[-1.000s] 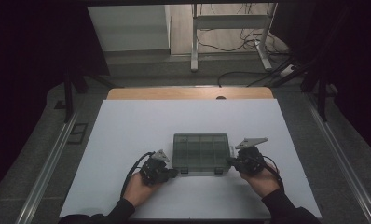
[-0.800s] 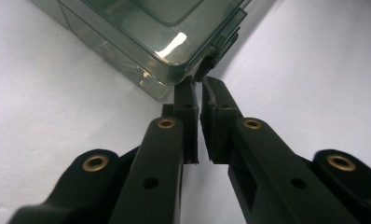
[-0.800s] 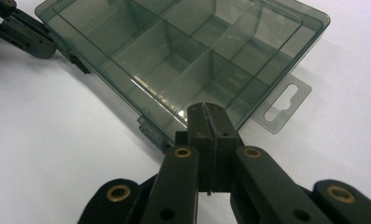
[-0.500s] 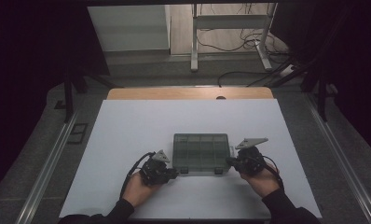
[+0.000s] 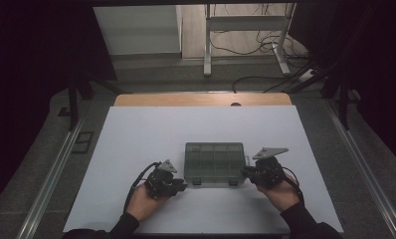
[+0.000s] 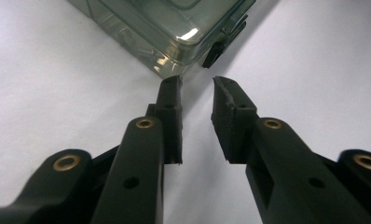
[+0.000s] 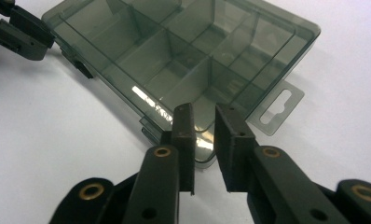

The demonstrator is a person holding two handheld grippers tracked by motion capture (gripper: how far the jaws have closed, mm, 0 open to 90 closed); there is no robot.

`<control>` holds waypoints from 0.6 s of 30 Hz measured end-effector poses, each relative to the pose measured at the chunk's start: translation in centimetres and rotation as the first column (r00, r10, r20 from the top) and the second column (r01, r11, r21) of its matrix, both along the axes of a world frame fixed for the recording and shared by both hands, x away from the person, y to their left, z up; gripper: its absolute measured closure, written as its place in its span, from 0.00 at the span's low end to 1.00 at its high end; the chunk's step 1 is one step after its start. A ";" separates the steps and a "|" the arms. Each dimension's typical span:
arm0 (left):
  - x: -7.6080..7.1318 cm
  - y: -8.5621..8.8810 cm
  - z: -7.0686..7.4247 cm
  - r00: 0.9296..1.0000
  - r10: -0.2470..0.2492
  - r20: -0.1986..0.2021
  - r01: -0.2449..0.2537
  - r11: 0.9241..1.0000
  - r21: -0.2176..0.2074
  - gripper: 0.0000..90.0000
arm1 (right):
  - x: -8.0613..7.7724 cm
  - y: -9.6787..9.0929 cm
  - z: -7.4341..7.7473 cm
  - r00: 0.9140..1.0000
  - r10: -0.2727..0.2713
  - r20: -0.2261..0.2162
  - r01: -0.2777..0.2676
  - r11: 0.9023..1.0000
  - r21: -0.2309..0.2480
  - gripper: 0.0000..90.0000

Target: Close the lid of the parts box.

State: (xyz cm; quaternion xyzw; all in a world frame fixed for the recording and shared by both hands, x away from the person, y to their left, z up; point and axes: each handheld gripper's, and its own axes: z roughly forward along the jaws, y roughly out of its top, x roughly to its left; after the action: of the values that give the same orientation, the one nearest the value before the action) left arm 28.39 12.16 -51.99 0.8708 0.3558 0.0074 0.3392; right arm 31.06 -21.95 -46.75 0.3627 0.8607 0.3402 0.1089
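**Two grippers flank a smoky compartment box at the near edge of the table**

While both hands rest low on the white table [image 5: 136,144], a translucent grey plastic compartment box [image 5: 214,162] lies flat between them, lid down, near the person's side of the surface. Its dividers show through the lid [image 7: 183,51] as a grid of small cells, and a clear hang tab [image 7: 278,109] with a slot juts from one short end.

The left gripper [image 6: 196,84] sits just beside the box's near left corner [image 6: 176,70]. Its jaws have just been opening and now stand a narrow gap apart, with bare table between them; the pads press on nothing. One black fingertip [image 6: 170,86] lies very close to the corner wall, though contact cannot be told. A small black latch [image 6: 214,53] on the box's front edge lies just beyond the tips.

The right gripper [image 7: 204,109] meets the box at its near right corner, close to the hang tab. Its jaws have likewise just been opening and are slightly parted; the box's rim [image 7: 203,154] shows in the gap, and the pads do not clamp it. From the high view, the right gripper [image 5: 247,172] and left gripper [image 5: 182,186] bracket the box's front corners, each trailing a cable [image 5: 136,184] back toward the wrist.
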 end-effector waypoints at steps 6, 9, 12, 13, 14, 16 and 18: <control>-0.3 0.5 0.5 1.000 0.011 0.012 -0.011 1.000 -0.006 0.75 | -0.3 -0.1 0.3 1.000 -0.006 0.016 0.006 1.000 0.005 0.79; -0.3 1.0 0.9 1.000 0.016 0.022 -0.015 1.000 -0.014 0.72 | -0.5 -0.1 0.4 1.000 -0.009 0.023 0.009 1.000 0.004 0.75; -0.4 1.5 1.3 0.999 0.022 0.026 -0.021 0.999 -0.030 0.69 | -0.7 -0.2 0.6 0.999 -0.011 0.037 0.011 1.000 0.008 0.72; -0.4 1.7 1.4 0.999 0.022 0.031 -0.021 0.999 -0.036 0.68 | -0.7 -0.3 0.6 0.999 -0.013 0.038 0.012 1.000 0.009 0.71; -0.5 1.9 1.6 0.999 0.021 0.034 -0.020 0.999 -0.038 0.67 | -0.8 -0.3 0.6 0.999 -0.017 0.041 0.016 1.000 0.010 0.69; -0.5 2.3 1.9 0.999 0.024 0.042 -0.022 0.999 -0.044 0.65 | -1.0 -0.5 0.7 0.999 -0.018 0.048 0.017 1.000 0.013 0.68; -0.5 2.8 2.1 0.999 0.027 0.044 -0.025 0.998 -0.055 0.62 | -1.2 -0.7 0.8 0.998 -0.021 0.052 0.021 1.000 0.013 0.67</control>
State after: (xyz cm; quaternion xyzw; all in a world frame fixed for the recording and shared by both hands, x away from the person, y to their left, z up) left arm 27.85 14.92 -49.89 0.8562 0.3594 0.0215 0.3704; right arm 29.86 -22.62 -45.93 0.3634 0.8516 0.3537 0.1326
